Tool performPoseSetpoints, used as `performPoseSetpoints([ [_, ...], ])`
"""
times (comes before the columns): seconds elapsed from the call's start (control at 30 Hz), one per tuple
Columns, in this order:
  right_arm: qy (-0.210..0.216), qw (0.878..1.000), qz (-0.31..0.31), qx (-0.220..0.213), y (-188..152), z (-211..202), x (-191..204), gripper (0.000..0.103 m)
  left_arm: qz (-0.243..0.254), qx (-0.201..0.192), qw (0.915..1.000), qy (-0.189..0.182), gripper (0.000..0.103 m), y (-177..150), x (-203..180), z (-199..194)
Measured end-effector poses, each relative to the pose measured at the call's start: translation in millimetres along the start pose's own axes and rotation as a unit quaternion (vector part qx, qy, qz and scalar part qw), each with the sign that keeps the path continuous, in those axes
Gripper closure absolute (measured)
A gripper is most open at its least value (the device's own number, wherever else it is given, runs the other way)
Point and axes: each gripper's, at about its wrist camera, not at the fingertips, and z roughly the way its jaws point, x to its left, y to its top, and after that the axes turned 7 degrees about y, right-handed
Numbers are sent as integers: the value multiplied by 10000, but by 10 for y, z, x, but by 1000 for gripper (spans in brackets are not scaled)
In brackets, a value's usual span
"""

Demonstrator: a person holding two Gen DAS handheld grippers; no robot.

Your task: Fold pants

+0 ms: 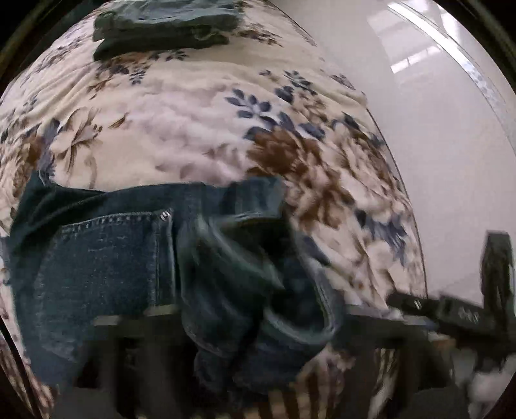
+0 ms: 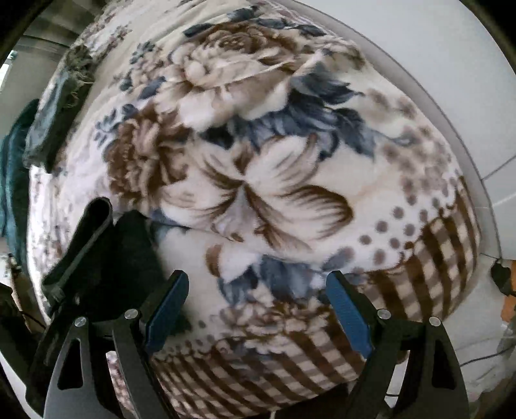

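Note:
Dark blue jeans (image 1: 106, 254) hang bunched right in front of the left wrist camera, back pocket stitching showing, over the floral blanket (image 1: 180, 129). They cover my left gripper's fingers, so its hold is hidden. My right gripper (image 2: 256, 290) is open and empty, blue pads (image 2: 348, 316) spread above the blanket (image 2: 258, 161). It also shows in the left wrist view at the right edge (image 1: 467, 309). The left gripper's black body (image 2: 84, 245) shows at left in the right wrist view.
A stack of folded dark green garments (image 1: 164, 25) lies at the far end of the blanket. More dark clothes (image 2: 61, 106) lie at the blanket's left edge. White glossy floor (image 1: 435, 129) lies to the right.

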Motion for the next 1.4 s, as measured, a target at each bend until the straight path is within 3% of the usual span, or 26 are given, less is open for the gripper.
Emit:
performPoseSetpoints([
  [0.07, 267, 9996, -53, 36, 23, -36, 25, 14, -177, -51, 9994, -288, 0, -60, 24, -221],
  [0.2, 987, 9943, -257, 307, 124, -18, 324, 14, -439, -80, 9987, -228, 0, -107, 206, -578],
  [0.3, 1407, 9861, -628, 622, 132, 140, 773, 14, -804, -286, 9951, 502, 0, -84, 707, -837],
  [0.4, 1788, 9734, -855, 1147, 108, 405, 1105, 14, -1016, -385, 9869, 1191, 0, -56, 1150, -829],
  [0.47, 1831, 9634, -958, 1705, 36, 690, 1302, 15, -1027, -183, 9820, 1574, 0, -18, 1444, -692],
  [0.5, 1666, 9636, -1029, 1821, -5, 796, 1363, 41, -1024, -147, 9806, 1665, 0, -11, 1521, -654],
  [0.53, 1420, 9667, -1123, 1807, -29, 855, 1417, 86, -1070, -110, 9777, 1806, 0, -4, 1625, -607],
  [0.63, 1164, 9712, -1389, 1549, -185, 743, 1516, 87, -1214, 57, 9733, 1947, 0, 8, 1814, -484],
  [0.73, 1275, 9735, -1563, 1082, -256, 331, 1583, 87, -1458, -130, 9765, 1580, 1, 18, 1892, -542],
  [0.83, 1172, 9754, -1607, 950, -277, 88, 1500, 87, -1646, -306, 9763, 1370, 1, 79, 1906, -616],
  [0.9, 1095, 9771, -1494, 1050, -283, 153, 1329, 87, -1817, -348, 9749, 1239, 1, 113, 1920, -609],
  [1.0, 854, 9754, -1553, 1312, -213, 484, 1186, 83, -2091, -299, 9749, 710, 1, 157, 1957, -494],
  [1.07, 612, 9757, -1649, 1305, -192, 637, 1127, 82, -2234, -92, 9746, 101, 1, 150, 1967, -376],
  [1.17, 445, 9762, -1685, 1291, -208, 781, 1071, 76, -2016, 21, 9794, -76, 1, 53, 1879, -255],
  [1.2, 483, 9761, -1622, 1366, -200, 801, 1048, 73, -1852, 132, 9826, 48, 1, 14, 1833, -203],
  [1.3, 266, 9772, -1342, 1626, -96, 699, 1038, 27, -1559, 371, 9871, 61, 1, -136, 1761, -78],
  [1.4, -86, 9819, -1467, 1199, 1, 317, 1242, 26, -1602, 603, 9851, -143, 1, -271, 1778, 21],
])
